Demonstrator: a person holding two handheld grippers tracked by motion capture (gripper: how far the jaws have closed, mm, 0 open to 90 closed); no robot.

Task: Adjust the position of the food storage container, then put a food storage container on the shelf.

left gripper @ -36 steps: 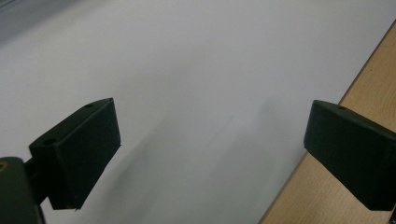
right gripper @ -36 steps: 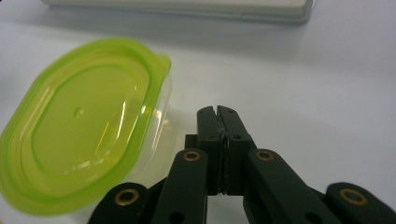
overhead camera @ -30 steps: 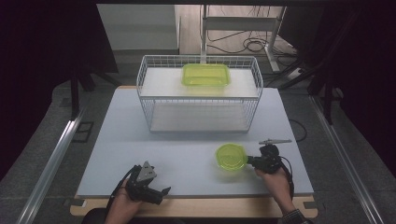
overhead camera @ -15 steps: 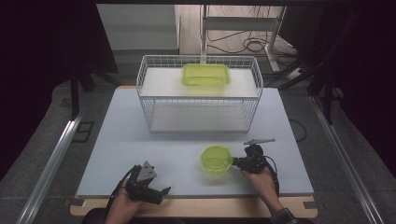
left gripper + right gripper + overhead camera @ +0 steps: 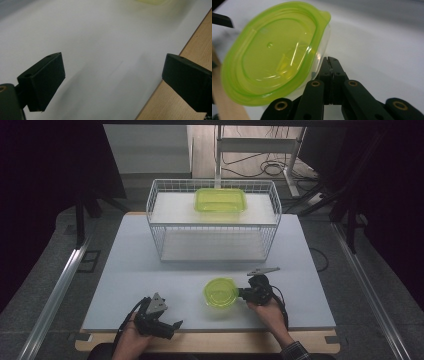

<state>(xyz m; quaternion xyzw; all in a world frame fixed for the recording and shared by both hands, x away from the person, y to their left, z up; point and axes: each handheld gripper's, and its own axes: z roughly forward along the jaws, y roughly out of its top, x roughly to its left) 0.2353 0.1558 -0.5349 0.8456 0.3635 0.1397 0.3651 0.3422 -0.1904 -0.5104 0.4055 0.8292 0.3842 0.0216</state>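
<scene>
Right, nearest the person: the wooden table edge (image 5: 210, 342) runs along the front, with the white table top (image 5: 130, 270) above it. The left gripper (image 5: 165, 326) sits low at the front left corner, held in the left hand (image 5: 131, 340), jaws spread wide with nothing between them; in the left gripper view the gap spans bare white surface and the wood strip (image 5: 175, 100) at the right, and a blurred bit of yellow-green shows at the top edge. The grey plate (image 5: 158, 303) on top of it is visible. To the right, the right gripper (image 5: 242, 293) is held in the right hand (image 5: 267, 310), pointing left, jaws pressed together on the rim of a round green lid (image 5: 220, 292) that sits mid-front on the table, right of centre. In the right gripper view the lid (image 5: 274, 52) is tilted, with clear plastic under its green edge; cannot tell whether a bowl is attached beneath. Jaws closed tight at the lid's edge. Open table between the lid and the wire basket (image 5: 160, 220), which stands further back, centred. On its upper shelf, right of middle, lies a rectangular green container (image 5: 220, 200). Lower shelf is bare white. Beyond the table: dark floor, cables (image 5: 270, 167) and a metal frame (image 5: 295, 165).
</scene>
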